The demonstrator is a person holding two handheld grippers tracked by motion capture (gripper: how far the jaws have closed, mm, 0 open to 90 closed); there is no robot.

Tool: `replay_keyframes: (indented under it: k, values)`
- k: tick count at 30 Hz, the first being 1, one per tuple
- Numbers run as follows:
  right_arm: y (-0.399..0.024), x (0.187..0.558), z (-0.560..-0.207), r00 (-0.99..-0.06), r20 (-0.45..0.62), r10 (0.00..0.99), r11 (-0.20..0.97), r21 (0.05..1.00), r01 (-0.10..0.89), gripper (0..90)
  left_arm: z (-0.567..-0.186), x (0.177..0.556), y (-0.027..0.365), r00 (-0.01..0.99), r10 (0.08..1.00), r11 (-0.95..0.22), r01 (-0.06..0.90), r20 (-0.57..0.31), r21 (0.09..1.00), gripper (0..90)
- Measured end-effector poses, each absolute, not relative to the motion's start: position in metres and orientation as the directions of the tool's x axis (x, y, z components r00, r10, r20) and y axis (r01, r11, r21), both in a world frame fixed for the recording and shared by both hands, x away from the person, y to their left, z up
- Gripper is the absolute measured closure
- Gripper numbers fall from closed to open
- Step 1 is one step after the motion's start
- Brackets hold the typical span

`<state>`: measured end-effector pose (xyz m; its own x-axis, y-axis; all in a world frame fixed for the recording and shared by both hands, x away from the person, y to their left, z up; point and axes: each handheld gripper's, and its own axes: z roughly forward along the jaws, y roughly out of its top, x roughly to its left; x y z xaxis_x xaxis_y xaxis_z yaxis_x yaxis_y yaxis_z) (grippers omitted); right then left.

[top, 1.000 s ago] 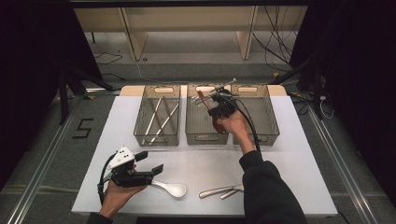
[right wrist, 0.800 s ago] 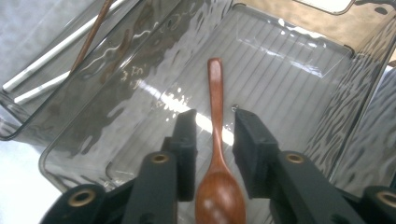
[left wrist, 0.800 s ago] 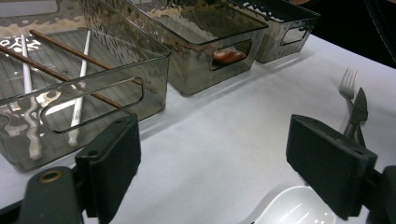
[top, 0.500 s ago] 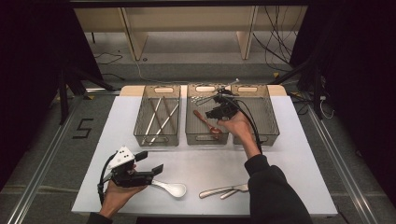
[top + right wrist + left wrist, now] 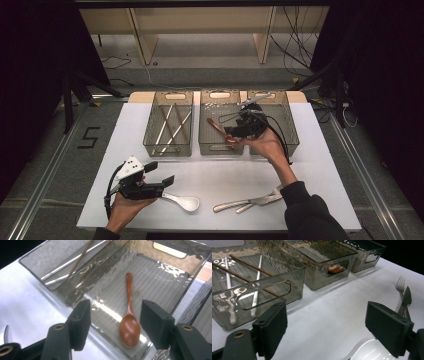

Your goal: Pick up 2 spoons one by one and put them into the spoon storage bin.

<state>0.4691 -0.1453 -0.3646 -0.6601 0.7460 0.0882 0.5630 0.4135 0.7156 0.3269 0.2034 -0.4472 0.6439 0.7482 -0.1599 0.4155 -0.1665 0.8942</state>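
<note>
A brown wooden spoon [image 5: 218, 127] [image 5: 129, 322] lies on the floor of the middle clear bin [image 5: 219, 148], bowl toward the near wall. My right gripper [image 5: 234, 131] [image 5: 117, 315] hovers over that bin's near end. Its jaws have just been opening and stand apart, with the spoon lying loose below them. My left gripper [image 5: 160, 173] [image 5: 329, 325] rests open near the table's front left, right beside a white ceramic spoon [image 5: 185, 202] [image 5: 372, 353], with nothing between its pads.
The left bin [image 5: 167, 148] [image 5: 269, 293] holds several chopsticks [image 5: 170, 127]. The right bin [image 5: 290, 130] stands next to the middle one. A metal fork [image 5: 400, 284] and knife [image 5: 245, 203] [image 5: 407, 296] lie on the white table [image 5: 225, 172] at the front right.
The right gripper let go of the wooden spoon, which now lies in the middle bin. Its jaws spread and the hand drew back toward the person. The left gripper stayed put.
</note>
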Motion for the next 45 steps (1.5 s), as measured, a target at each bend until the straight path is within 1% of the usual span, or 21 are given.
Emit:
replay_keyframes:
  k: [8, 17, 20, 26, 32, 39, 45]
  values:
    - [-0.152, 0.44, -0.364, -0.683, 0.085, 0.725, 0.413, 0.74, 0.531, 37.4, -0.448, 0.328, 0.204, 0.638, 0.752, -0.158, 0.419, -0.166, 0.894, 17.7]
    - [-0.163, 0.407, -0.371, -0.703, 0.101, 0.704, 0.41, 0.75, 0.519, 35.1, -0.446, 0.332, 0.205, 0.658, 0.736, -0.199, 0.433, -0.158, 0.879, 17.9]
    - [-0.171, 0.396, -0.375, -0.705, 0.117, 0.7, 0.397, 0.756, 0.52, 34.8, -0.445, 0.332, 0.202, 0.68, 0.72, -0.246, 0.434, -0.136, 0.867, 18.1]
    - [-0.188, 0.375, -0.38, -0.704, 0.126, 0.699, 0.382, 0.766, 0.516, 34.2, -0.444, 0.33, 0.191, 0.737, 0.675, -0.385, 0.402, -0.043, 0.831, 18.9]
    - [-0.205, 0.357, -0.389, -0.699, 0.135, 0.703, 0.372, 0.767, 0.523, 34.0, -0.445, 0.329, 0.184, 0.785, 0.619, -0.52, 0.378, 0.032, 0.766, 19.3]
    - [-0.223, 0.341, -0.4, -0.681, 0.15, 0.717, 0.319, 0.797, 0.512, 33.9, -0.449, 0.33, 0.177, 0.823, 0.566, -0.603, 0.369, 0.054, 0.707, 20.0]
    - [-0.23, 0.328, -0.407, -0.673, 0.142, 0.725, 0.294, 0.821, 0.489, 33.6, -0.451, 0.33, 0.176, 0.832, 0.552, -0.63, 0.376, 0.052, 0.68, 21.0]
